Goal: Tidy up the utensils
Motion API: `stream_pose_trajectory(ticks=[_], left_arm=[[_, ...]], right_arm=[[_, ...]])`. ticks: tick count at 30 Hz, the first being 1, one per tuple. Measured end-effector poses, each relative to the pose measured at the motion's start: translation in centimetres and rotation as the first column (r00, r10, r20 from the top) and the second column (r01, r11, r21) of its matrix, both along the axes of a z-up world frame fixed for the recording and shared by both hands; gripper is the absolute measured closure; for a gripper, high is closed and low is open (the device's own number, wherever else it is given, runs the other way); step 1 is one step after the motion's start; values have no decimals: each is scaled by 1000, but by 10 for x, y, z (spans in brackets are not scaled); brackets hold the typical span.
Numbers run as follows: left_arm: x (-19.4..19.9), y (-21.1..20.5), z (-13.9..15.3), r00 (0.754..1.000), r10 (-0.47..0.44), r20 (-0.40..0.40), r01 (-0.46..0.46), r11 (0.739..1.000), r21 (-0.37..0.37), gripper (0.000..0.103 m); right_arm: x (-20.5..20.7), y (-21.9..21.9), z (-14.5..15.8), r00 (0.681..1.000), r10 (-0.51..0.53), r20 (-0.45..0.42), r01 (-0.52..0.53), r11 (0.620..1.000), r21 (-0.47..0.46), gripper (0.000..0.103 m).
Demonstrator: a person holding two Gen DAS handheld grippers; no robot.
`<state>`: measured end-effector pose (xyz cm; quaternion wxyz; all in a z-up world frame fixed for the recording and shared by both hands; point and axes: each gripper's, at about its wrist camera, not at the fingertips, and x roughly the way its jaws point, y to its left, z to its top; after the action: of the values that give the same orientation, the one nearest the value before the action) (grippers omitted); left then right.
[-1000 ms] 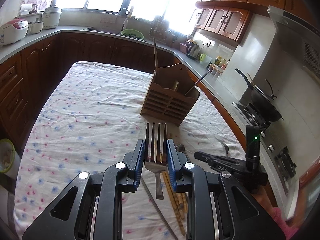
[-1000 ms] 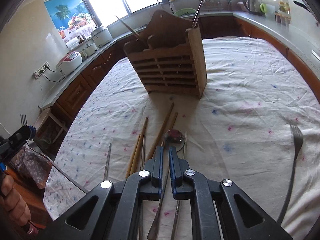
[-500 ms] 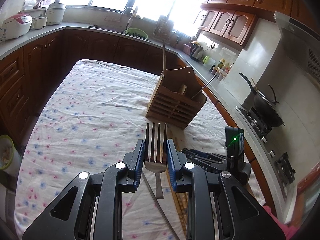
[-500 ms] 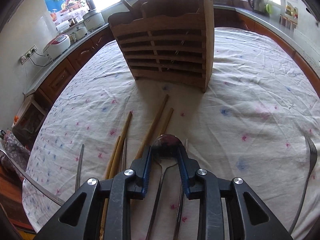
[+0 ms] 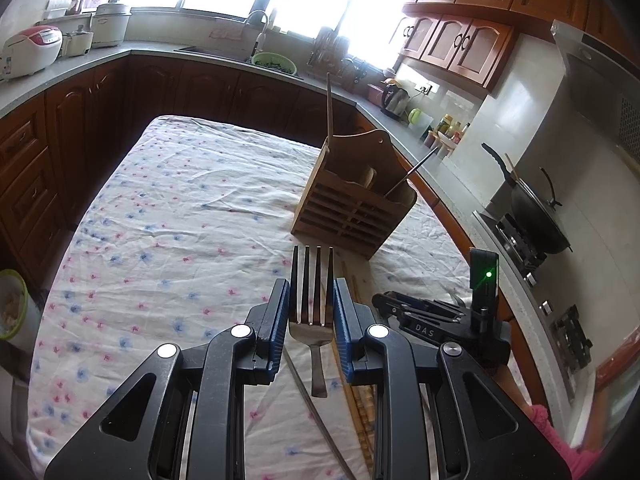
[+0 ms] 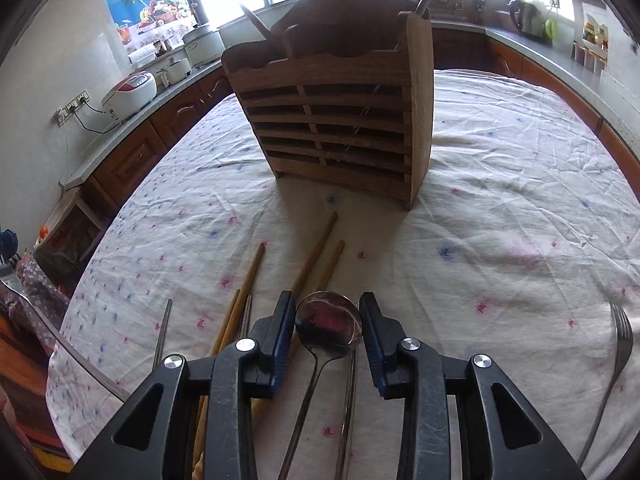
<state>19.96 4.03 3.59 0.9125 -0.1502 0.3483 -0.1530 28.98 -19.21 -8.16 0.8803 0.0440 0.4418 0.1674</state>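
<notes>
A: Left gripper (image 5: 311, 306) status?
B: Pinching a fork (image 5: 312, 312) at the neck, tines pointing forward and up, handle hanging down behind the pads. It is off the tabletop (image 5: 168, 216).

A: Right gripper (image 6: 327, 322)?
B: Jaws have just been opening. They now straddle the bowl of a spoon (image 6: 329, 325) with a gap on each side, not pressing it. The spoon lies flat, handle running back under the gripper, so its long axis is in line with the fingers. I'd say closing comes next.

A: Neighbours?
B: Wooden chopsticks (image 6: 316, 252) just left of the spoon, metal ones alongside. A second fork (image 6: 618, 344) sits well apart at the right edge.

A: Target?
B: Wooden utensil holder (image 6: 340, 120) straight ahead of both grippers, upright, with a few handles sticking out the top. Right gripper looks nearer to it.

A: Surface, room?
B: Wrinkled floral cloth (image 6: 500, 184); it may snag. Kitchen, brown cabinets, bright windows, a wok (image 5: 536, 216) on the stove.
</notes>
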Motion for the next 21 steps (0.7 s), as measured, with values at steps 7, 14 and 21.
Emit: stream_pose_trajectory(ticks=[7,14,21], left_arm=[[-1,-9,11,999,-19,30,19,1000,5,83],[4,-16,24,998,-29,64,29,1000,8,83],[7,-17,31,996,-29,79,29,1000,7,83]], right_arm=[[-20,-17,43,994,-44,95,38,997,64,70],[-24,-24,87,978,-71,198,53,994,94,70],[-20,-27,95,973,-81,215,59,992,108,70]])
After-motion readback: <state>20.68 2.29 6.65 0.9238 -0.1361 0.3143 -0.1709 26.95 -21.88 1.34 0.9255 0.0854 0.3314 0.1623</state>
